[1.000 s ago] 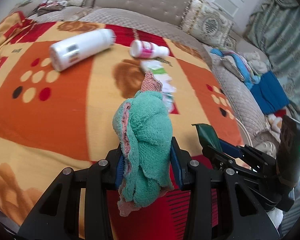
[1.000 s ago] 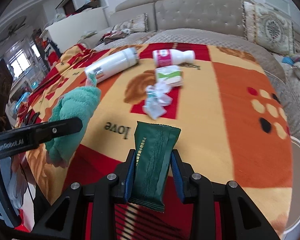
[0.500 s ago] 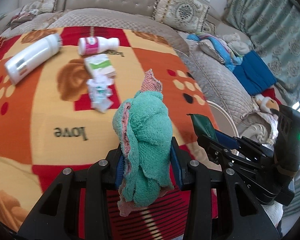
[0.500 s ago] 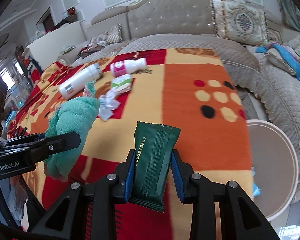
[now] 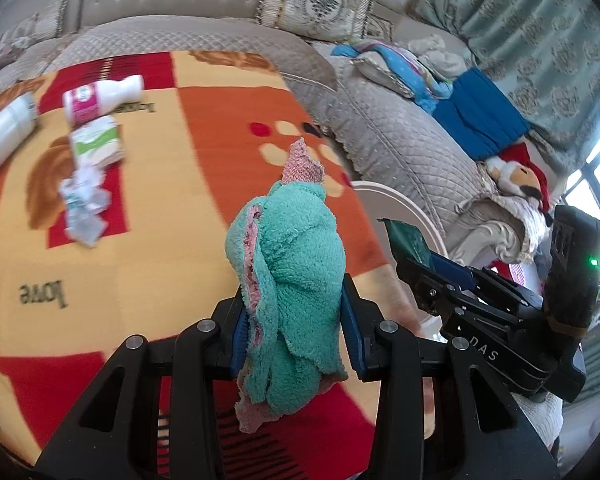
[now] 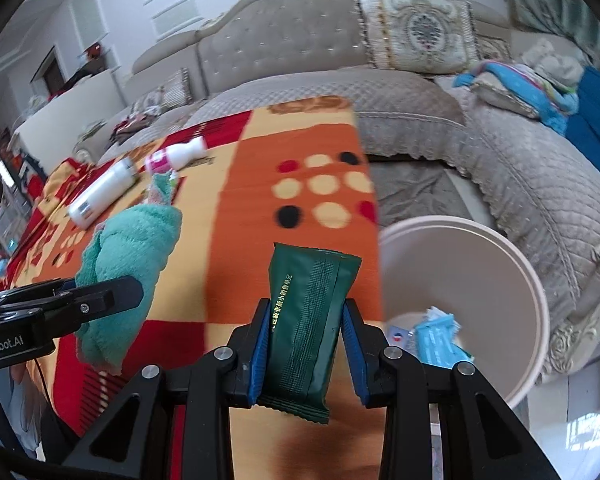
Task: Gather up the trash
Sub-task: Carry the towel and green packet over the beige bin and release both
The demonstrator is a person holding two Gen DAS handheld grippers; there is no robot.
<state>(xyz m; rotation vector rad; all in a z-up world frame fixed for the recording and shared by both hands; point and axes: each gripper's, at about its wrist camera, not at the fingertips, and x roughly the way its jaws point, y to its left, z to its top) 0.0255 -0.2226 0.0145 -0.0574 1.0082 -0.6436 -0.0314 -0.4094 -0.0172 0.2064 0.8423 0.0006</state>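
Observation:
My left gripper [image 5: 292, 332] is shut on a teal and pink fluffy cloth [image 5: 288, 272], held above the patterned blanket [image 5: 172, 208]. My right gripper [image 6: 306, 344] is shut on a dark green snack wrapper [image 6: 308, 312], just left of a round pale bin [image 6: 480, 280] that holds blue and white wrappers [image 6: 436, 336]. On the blanket lie a crumpled white wrapper [image 5: 82, 208], a green and white pack [image 5: 96, 144], a pink-labelled bottle [image 5: 100, 94] and a white bottle [image 6: 104, 190]. The wrapper [image 5: 408, 240] and bin rim [image 5: 404, 204] also show in the left wrist view.
A grey quilted sofa [image 6: 520, 168] wraps around the back and right, with cushions [image 6: 416, 36], blue clothes [image 5: 480, 120] and a plush toy [image 5: 516, 176]. The bin stands on the floor between blanket edge and sofa.
Both grippers have swung to the right with their loads. The bin has come into fuller view beside the right gripper; the bottles and wrappers have slid to the left.

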